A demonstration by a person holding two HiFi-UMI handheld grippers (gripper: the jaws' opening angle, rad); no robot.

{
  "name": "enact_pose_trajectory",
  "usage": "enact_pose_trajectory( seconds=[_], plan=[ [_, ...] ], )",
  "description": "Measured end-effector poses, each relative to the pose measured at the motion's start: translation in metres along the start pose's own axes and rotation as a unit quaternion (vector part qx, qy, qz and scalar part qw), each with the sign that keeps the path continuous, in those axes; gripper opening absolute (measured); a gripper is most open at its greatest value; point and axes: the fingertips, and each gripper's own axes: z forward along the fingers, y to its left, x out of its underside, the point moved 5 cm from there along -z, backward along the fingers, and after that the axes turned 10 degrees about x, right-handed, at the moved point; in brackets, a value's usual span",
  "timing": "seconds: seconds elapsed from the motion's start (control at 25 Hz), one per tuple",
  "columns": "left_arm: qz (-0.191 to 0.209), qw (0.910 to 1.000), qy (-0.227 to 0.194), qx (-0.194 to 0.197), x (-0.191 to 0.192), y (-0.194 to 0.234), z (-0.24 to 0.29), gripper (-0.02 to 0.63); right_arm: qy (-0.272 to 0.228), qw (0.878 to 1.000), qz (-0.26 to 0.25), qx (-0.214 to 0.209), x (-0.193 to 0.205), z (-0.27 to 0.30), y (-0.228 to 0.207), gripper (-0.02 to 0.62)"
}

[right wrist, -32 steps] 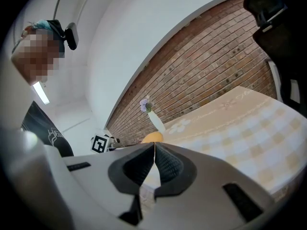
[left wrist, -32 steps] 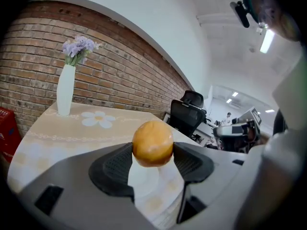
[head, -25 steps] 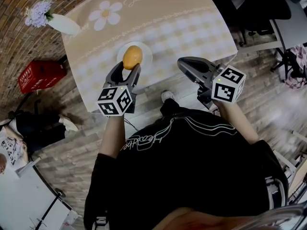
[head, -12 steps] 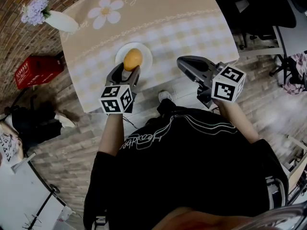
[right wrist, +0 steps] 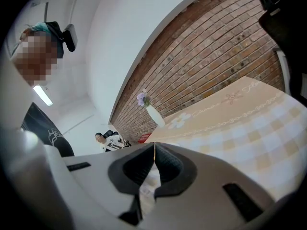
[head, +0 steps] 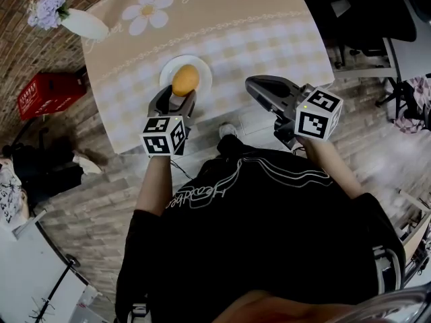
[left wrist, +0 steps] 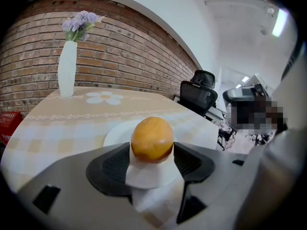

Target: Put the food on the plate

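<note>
Right now I'm gripping the round orange food (left wrist: 152, 137) between the fingers of the left gripper (left wrist: 152, 151), which are clamping its sides, and holding it over the white plate (left wrist: 114, 136) on the checked counter (head: 269, 32). I can't tell whether it's touching the plate. The right gripper (right wrist: 153, 163) is hovering near the counter's front edge, its fingers pressing together on nothing.
</note>
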Motion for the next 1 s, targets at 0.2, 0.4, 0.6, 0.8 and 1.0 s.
enact_pose_trajectory(
  seconds=[0.2, 0.4, 0.6, 0.8, 1.0],
  plan=[
    [-0.006, 0.9999, -0.010, -0.001, 0.000, -0.001, -0.004, 0.295, -0.005, 1.000, 0.004, 0.001, 0.001, -0.003, 0.009, -0.003],
    [-0.012, 0.9997, -0.016, 0.011, -0.004, -0.011, -0.016, 0.299, -0.012, 1.000, 0.014, 0.000, 0.008, -0.006, 0.019, -0.003],
    [-0.028, 0.9989, -0.036, 0.010, -0.013, -0.025, -0.049, 0.298, -0.034, 0.999, 0.025, -0.018, 0.012, -0.015, 0.041, -0.003],
    [-0.069, 0.9926, -0.083, 0.057, -0.025, -0.060, -0.089, 0.233, -0.054, 0.998, 0.010, -0.023, 0.015, -0.034, 0.057, -0.003],
    [-0.063, 0.9847, -0.124, 0.105, -0.032, -0.096, -0.145, 0.104, -0.068, 0.997, -0.010, -0.033, 0.030, -0.040, 0.100, -0.003]
  ],
)
